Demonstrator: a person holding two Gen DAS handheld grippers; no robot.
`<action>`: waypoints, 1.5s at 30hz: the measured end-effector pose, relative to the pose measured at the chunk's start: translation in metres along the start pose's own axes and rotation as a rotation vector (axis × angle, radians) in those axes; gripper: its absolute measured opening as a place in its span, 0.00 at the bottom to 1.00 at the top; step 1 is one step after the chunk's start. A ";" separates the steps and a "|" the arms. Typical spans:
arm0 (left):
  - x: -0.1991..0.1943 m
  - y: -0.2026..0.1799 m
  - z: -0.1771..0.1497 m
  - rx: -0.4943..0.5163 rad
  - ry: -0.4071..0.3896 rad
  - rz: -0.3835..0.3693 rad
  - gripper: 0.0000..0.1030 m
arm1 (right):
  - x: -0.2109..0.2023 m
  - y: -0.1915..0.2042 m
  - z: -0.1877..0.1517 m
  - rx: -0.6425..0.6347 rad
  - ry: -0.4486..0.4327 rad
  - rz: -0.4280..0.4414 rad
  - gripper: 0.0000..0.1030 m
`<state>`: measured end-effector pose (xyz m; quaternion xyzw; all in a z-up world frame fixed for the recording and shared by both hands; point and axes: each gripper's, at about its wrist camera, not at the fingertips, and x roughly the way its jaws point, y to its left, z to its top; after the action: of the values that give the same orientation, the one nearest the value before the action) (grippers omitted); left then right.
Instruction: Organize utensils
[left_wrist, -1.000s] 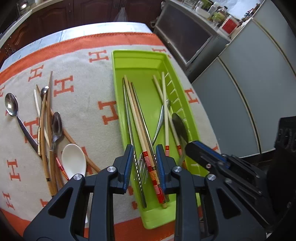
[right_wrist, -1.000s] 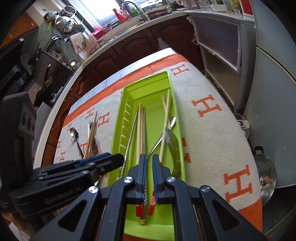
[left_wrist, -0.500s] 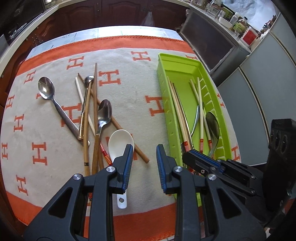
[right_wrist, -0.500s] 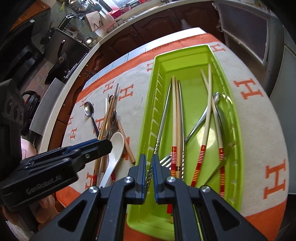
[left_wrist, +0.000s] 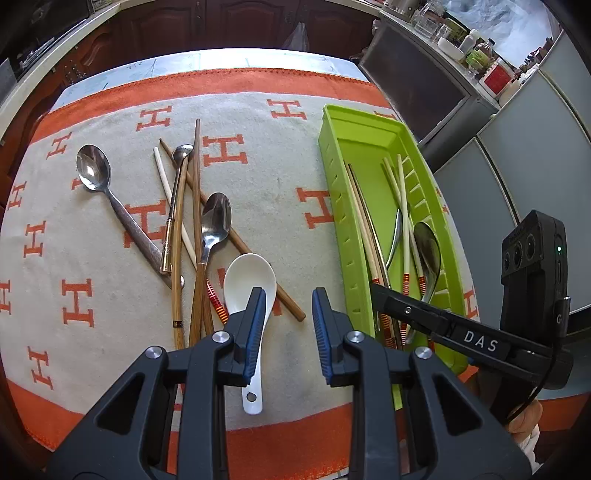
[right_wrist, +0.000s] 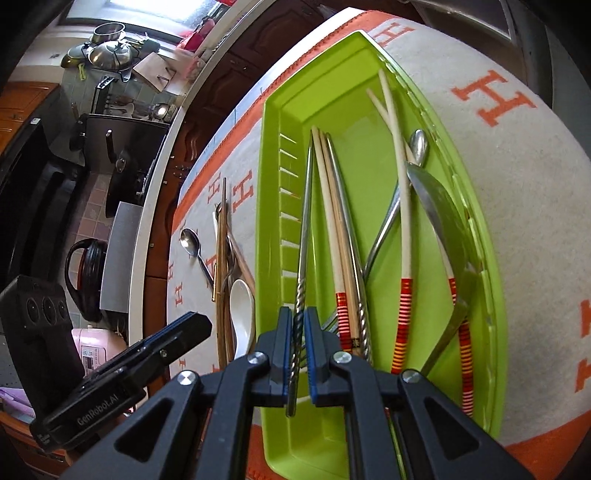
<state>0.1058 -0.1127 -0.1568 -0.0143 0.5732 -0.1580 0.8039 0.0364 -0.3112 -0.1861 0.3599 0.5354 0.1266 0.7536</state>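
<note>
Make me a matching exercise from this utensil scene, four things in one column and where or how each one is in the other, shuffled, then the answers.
Things:
1. white ceramic spoon
2. twisted metal chopstick
3. left gripper
4. green tray

Places or states:
A. jaws apart, holding nothing
B. lying on the blanket, outside the tray
C. clamped between the jaws of the right gripper
D. holding chopsticks and metal spoons

Pairs: 1-B, 2-C, 3-A, 4-D

Our left gripper (left_wrist: 288, 328) and right gripper (right_wrist: 299, 350) are black plastic with blue finger pads (left_wrist: 255, 332) and silver screws (left_wrist: 221, 336).
</note>
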 end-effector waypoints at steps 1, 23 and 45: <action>0.000 0.000 0.000 -0.001 0.001 -0.001 0.22 | 0.001 0.001 0.000 -0.003 0.002 0.009 0.07; 0.001 0.009 -0.002 -0.019 0.009 -0.010 0.22 | 0.011 0.024 -0.001 -0.174 0.043 -0.232 0.01; -0.003 0.020 -0.011 -0.021 0.015 -0.039 0.22 | 0.004 0.044 -0.021 -0.221 0.078 -0.388 0.01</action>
<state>0.0995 -0.0908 -0.1620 -0.0328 0.5804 -0.1678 0.7962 0.0273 -0.2695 -0.1628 0.1601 0.6063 0.0507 0.7773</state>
